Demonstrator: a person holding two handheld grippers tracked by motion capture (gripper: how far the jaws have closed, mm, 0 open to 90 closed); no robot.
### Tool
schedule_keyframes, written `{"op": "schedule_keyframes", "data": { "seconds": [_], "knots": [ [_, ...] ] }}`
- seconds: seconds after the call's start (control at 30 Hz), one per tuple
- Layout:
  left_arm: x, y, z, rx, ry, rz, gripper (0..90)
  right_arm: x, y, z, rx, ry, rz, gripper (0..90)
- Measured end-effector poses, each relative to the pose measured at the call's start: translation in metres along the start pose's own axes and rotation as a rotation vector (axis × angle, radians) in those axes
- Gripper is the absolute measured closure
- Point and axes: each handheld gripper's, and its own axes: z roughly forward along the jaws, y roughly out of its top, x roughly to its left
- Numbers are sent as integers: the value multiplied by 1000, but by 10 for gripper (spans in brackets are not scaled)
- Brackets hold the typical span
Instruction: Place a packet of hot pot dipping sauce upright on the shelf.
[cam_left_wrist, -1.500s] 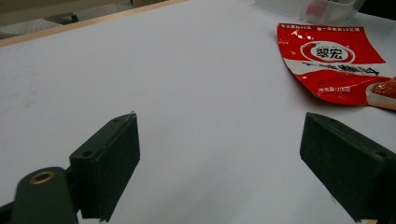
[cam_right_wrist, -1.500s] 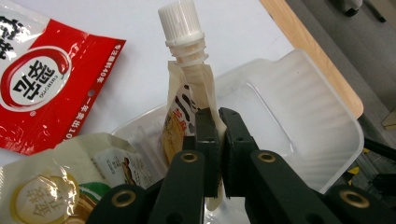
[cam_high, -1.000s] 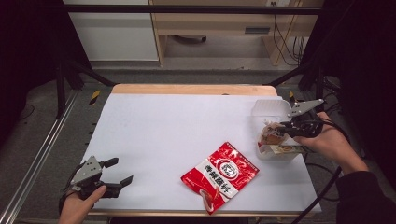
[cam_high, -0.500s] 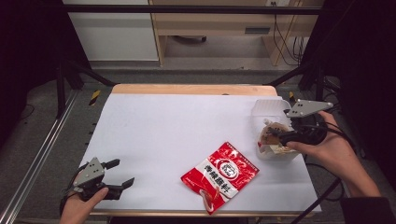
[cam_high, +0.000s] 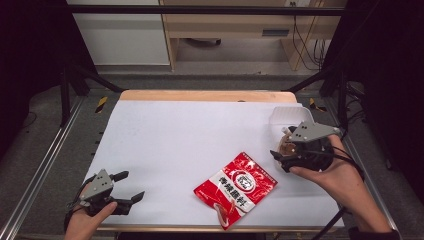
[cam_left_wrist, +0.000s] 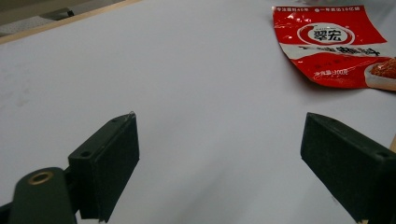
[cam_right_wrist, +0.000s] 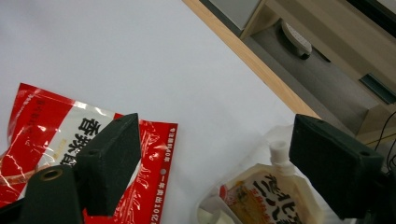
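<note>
The right gripper (cam_high: 280, 156) hovers above the worktop (cam_high: 190, 140) near its right edge, its 2 jaws spread wide with nothing between them; they have just been opening. In its own view, the right gripper (cam_right_wrist: 212, 163) looks down on a spouted pouch (cam_right_wrist: 273, 196) lying in a clear container (cam_right_wrist: 210, 217), and on the corner of the red sachet (cam_right_wrist: 51, 140). From above, the clear container (cam_high: 290, 120) sits by the right edge, just beyond the gripper, and the red sachet (cam_high: 236, 189) lies flat near the front edge, right of the middle. Compared with a second ago, the right gripper has come away from the container toward the sachet and lifted a little, and its jaws, nearly closed then, now stand apart. The left gripper (cam_high: 131, 186) rests at the front left corner, jaws wide and empty, as it was before; the sachet has not shifted either.
</note>
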Motion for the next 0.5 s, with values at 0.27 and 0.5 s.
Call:
{"op": "schedule_keyframes", "data": {
  "seconds": [0.27, 0.5],
  "knots": [
    [1, 0, -1, -4, 0, -8, 113, 22, -2, 11, -11, 22, 24, 141],
    [0, -1, -1, -1, 0, -5, 112, 50, -11, 26, -34, 42, 63, 146]
  ]
}}
